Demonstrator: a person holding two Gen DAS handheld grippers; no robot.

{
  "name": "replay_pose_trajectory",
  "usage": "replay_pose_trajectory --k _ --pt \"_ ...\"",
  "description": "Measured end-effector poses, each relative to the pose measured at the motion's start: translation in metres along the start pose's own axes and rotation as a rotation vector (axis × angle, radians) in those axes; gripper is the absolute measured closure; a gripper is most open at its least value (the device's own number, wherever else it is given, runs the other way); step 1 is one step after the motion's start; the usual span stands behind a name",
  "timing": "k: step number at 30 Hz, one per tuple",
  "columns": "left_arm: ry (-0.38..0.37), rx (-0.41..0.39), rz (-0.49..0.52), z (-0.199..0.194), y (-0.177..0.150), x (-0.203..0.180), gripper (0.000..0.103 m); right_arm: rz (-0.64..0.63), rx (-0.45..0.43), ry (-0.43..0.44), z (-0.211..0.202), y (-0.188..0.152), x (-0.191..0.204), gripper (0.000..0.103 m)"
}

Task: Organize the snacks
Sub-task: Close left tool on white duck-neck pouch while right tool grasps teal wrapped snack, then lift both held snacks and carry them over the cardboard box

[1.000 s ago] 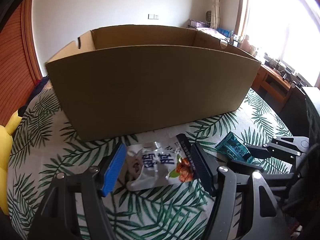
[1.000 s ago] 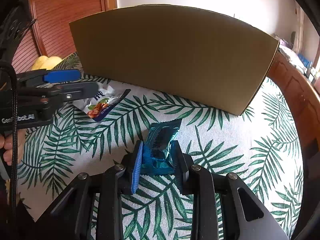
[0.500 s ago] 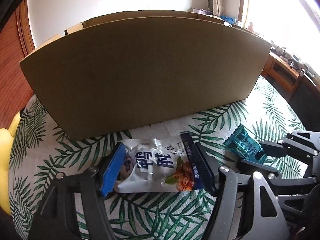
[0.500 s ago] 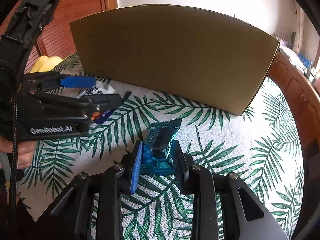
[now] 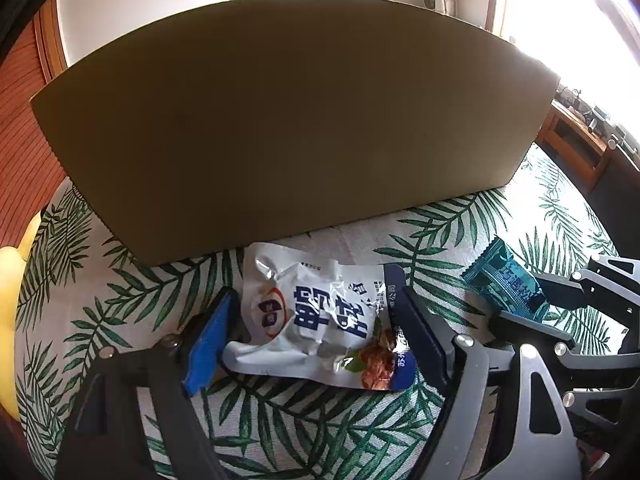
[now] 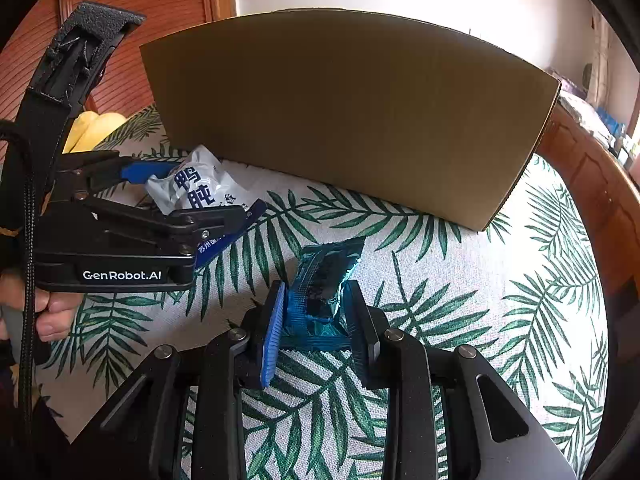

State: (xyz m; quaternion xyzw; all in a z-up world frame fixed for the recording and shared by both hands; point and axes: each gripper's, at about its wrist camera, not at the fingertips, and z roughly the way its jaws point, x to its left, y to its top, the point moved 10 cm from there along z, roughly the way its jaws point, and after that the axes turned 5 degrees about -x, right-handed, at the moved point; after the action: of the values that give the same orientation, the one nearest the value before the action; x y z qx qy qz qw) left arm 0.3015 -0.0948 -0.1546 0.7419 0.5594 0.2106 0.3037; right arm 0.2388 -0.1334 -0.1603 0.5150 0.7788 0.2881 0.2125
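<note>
A white snack pouch (image 5: 316, 316) with blue characters lies on the leaf-print tablecloth in front of a cardboard box (image 5: 296, 120). My left gripper (image 5: 316, 332) is open, its fingers standing either side of the pouch at table level. The pouch (image 6: 196, 188) and left gripper (image 6: 188, 196) also show in the right wrist view. My right gripper (image 6: 316, 312) is shut on a teal snack wrapper (image 6: 324, 280), which rests on the cloth. The wrapper also shows in the left wrist view (image 5: 504, 284), at the right.
The cardboard box (image 6: 352, 120) stands close behind both snacks; its inside is hidden. A yellow object (image 6: 94, 130) lies at the table's left edge. A wooden rim (image 6: 600, 184) curves along the table's right side. Wooden furniture (image 5: 576, 140) stands beyond.
My left gripper has moved down and forward, so the white pouch now sits between its fingers and the box's inside has dropped from view. The right gripper and teal wrapper have stayed put.
</note>
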Motion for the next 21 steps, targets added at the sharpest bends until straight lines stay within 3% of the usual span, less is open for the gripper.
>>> replay_pose_trajectory --k 4,7,21 --pt "-0.015 -0.016 0.015 -0.006 -0.004 -0.005 0.04 0.0 0.0 -0.001 0.0 0.0 0.0 0.075" --pt "-0.037 -0.019 0.024 -0.011 -0.007 -0.009 0.044 -0.001 0.0 -0.001 0.0 0.0 0.0 0.075" --pt "-0.063 -0.081 -0.017 -0.047 -0.012 0.003 0.045 0.011 -0.027 -0.004 -0.006 0.004 -0.005 0.078"
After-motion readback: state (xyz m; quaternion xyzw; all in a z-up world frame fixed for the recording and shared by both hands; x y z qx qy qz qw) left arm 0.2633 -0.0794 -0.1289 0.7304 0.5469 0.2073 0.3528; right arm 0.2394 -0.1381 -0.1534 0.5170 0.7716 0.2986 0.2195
